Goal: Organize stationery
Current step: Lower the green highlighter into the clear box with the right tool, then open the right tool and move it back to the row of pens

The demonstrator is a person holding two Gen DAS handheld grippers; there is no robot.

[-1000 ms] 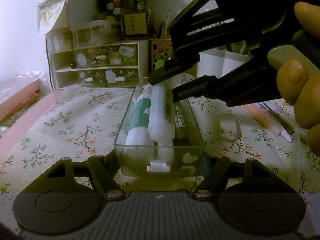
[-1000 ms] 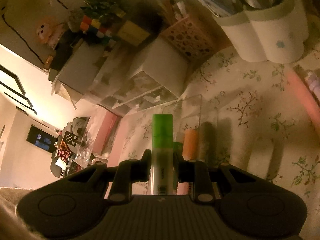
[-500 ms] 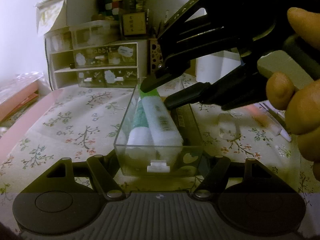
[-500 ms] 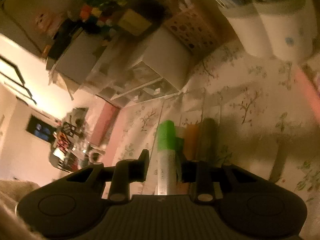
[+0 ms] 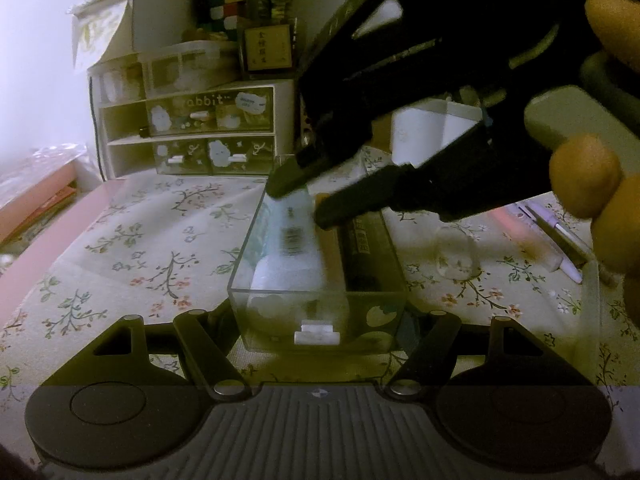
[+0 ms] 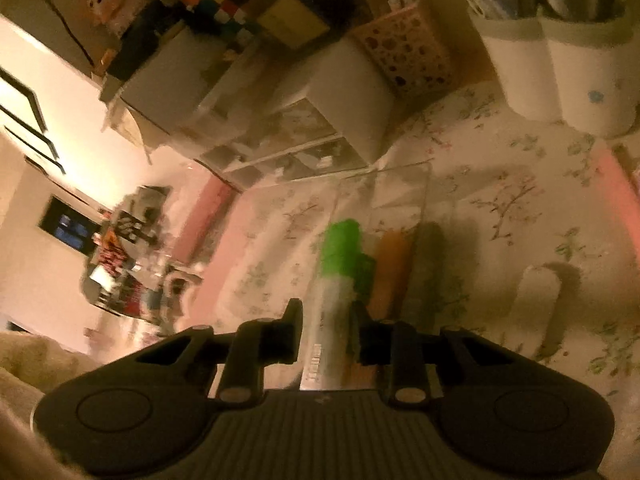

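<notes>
Since 0.5 s ago the right claw (image 6: 326,334) has spread its fingers; the white marker with green cap (image 6: 334,280) now lies loose between them, lower in the clear rectangular plastic tray (image 5: 320,300). Left claw (image 5: 320,336) is clamped on the tray's near wall. Only the left view shows the marker's barcode label and a dark pen (image 5: 362,244) beside it. Only the right view shows the green cap, ahead of the fingertips, and an orange marker (image 6: 390,268) to the right.
</notes>
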